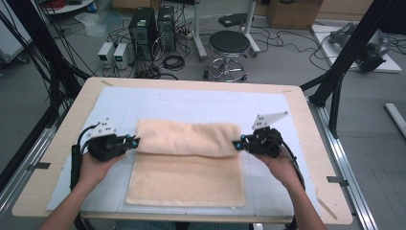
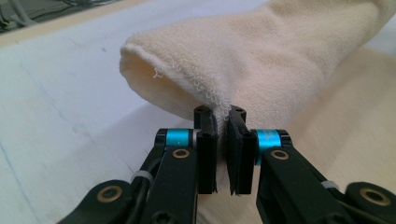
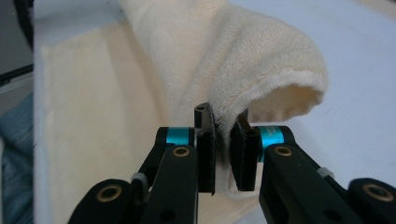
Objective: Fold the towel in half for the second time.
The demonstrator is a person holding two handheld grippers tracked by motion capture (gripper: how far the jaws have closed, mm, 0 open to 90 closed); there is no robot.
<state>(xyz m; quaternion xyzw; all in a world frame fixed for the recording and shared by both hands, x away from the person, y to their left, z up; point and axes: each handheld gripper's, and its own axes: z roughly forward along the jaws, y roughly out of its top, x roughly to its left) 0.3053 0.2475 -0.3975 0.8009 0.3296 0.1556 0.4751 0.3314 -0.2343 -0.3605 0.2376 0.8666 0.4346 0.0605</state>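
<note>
We pinch the towel (image 1: 189,139) by its far corners, left tool (image 1: 136,142) and right tool (image 1: 236,144) each clamped on cloth, to fold it evenly over the bench (image 1: 306,124).

In the left gripper view, the towel (image 2: 280,56) ran off the top and right edges beyond the fingers (image 2: 206,140), and the hem pinched between them was hidden. In the right gripper view, the fold's hollow beside the fingers (image 3: 205,140) lay in shadow. From above, the surface (image 1: 306,120) was cut off near the person's forearms.
</note>
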